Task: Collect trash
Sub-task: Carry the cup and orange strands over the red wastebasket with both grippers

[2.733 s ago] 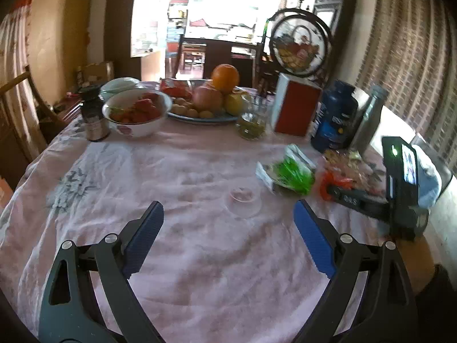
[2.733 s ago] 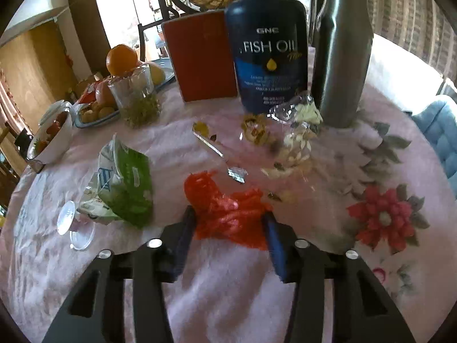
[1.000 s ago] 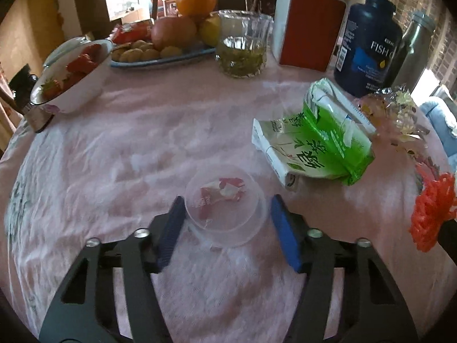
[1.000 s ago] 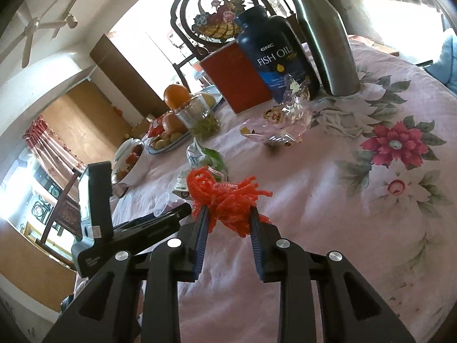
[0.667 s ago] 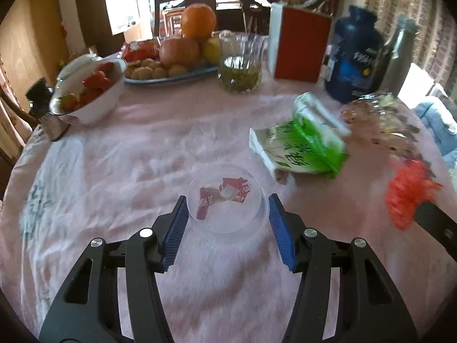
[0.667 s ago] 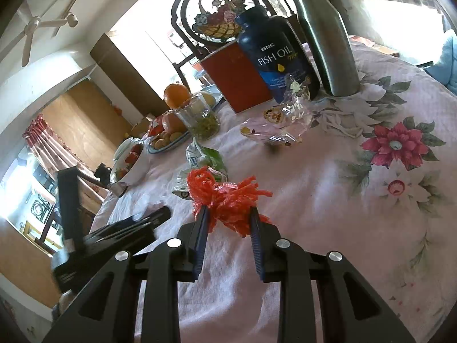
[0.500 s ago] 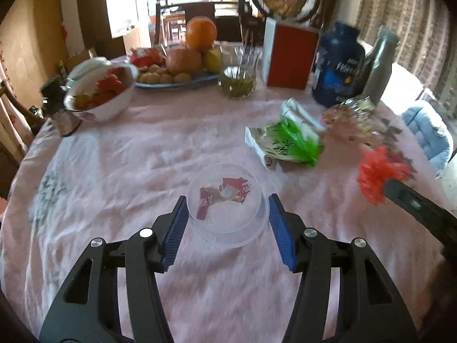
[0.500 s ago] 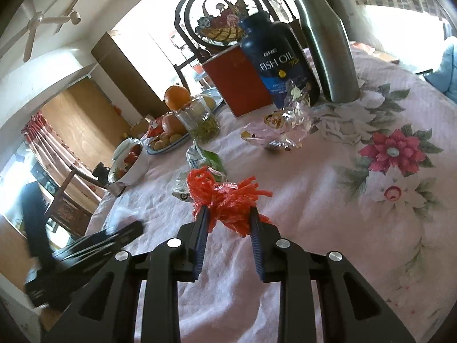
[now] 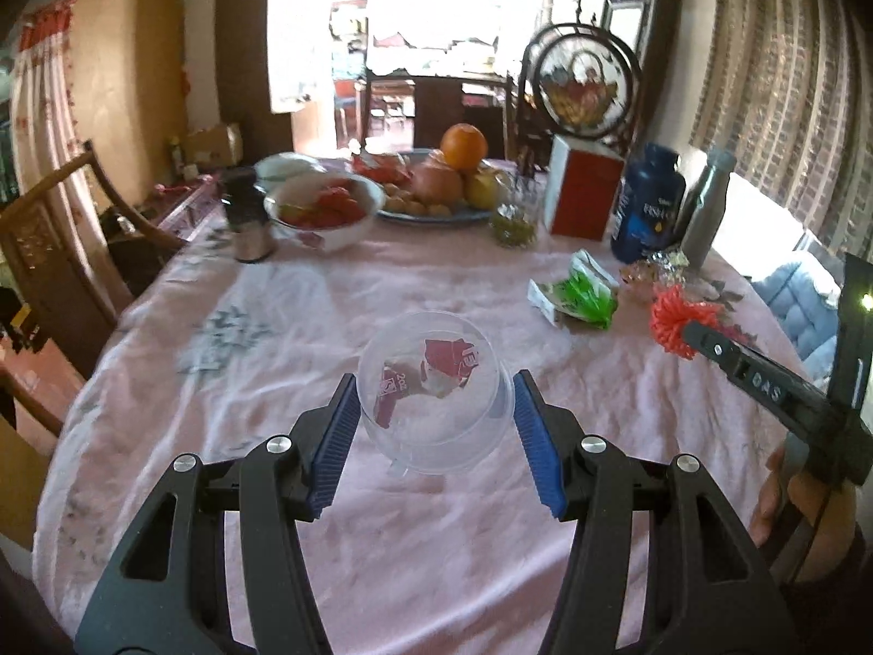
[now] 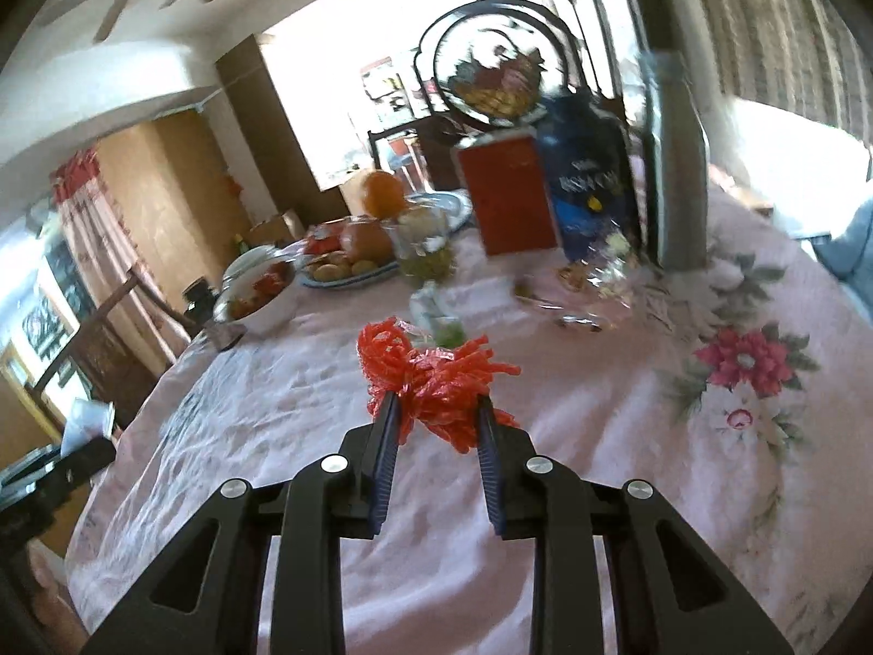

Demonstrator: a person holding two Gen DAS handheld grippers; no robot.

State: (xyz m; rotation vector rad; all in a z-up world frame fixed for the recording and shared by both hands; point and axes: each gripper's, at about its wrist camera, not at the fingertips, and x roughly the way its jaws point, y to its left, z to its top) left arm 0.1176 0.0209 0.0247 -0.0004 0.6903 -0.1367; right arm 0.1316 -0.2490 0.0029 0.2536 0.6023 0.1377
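Two pieces of trash are in hand, and neither has reached a bin; no bin shows in either view, so dropping them off is yet to come.

Nearest in the left wrist view, the left gripper (image 9: 435, 426) is closed on a clear plastic cup (image 9: 434, 393) with scraps of red wrapper inside. The blue pads press the cup's two sides, and the cup appears held up off the pink tablecloth (image 9: 283, 295). Off to the right and a little farther than the cup, the right gripper (image 9: 688, 343) reaches in over the cloth. In its own view the right gripper (image 10: 436, 415) is narrowed down on a red plastic net (image 10: 431, 376), which bunches out above and between the pads.

Farther out from the cup, toward the right, a green and white packet (image 9: 578, 297) lies on the cloth, and just beyond it a crumpled clear wrapper (image 9: 652, 270) sits in front of the blue bottle (image 9: 646, 202). I judge these two to be the trash left to gather. Beyond the cup, along the far side of the table, stand the fruit plate (image 9: 436, 215), bowl (image 9: 327, 213) and red box (image 9: 581, 194), which look like things to keep.
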